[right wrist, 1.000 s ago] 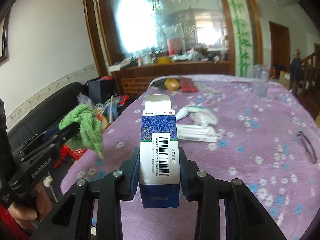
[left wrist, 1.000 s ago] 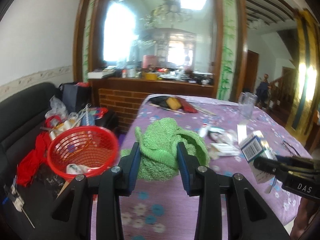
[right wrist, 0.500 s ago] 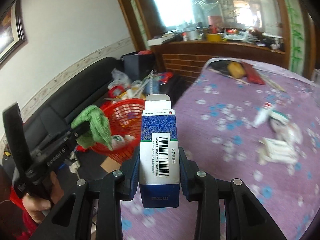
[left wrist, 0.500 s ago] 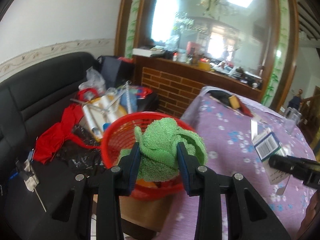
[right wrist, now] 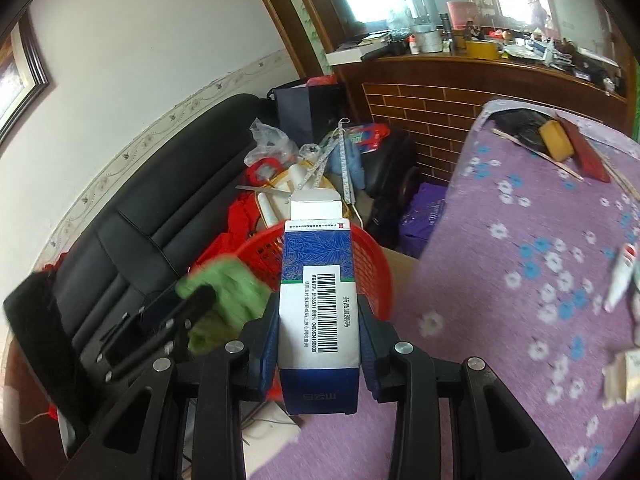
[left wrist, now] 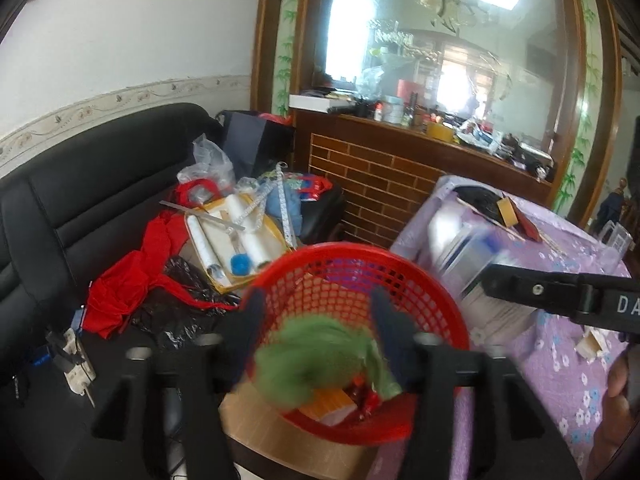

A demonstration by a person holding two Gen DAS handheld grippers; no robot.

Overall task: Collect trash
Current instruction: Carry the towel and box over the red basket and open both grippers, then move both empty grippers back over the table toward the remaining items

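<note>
Left hand-held gripper (left wrist: 316,336), shut on cloth (left wrist: 316,364) a second ago, now gapes, cloth dropping below it into basket (left wrist: 424,284); right hand-held gripper (right wrist: 316,344) clamps box (right wrist: 316,304), next in.

left gripper (left wrist: 316,332): black frame, dark blue pads on the jaws, silver round screws on the arms. right gripper (right wrist: 318,336): same build, blue pads (right wrist: 269,354), four silver screws; white letters "da" on its black side. bare skin of hand (left wrist: 618,404) at right edge.
</note>
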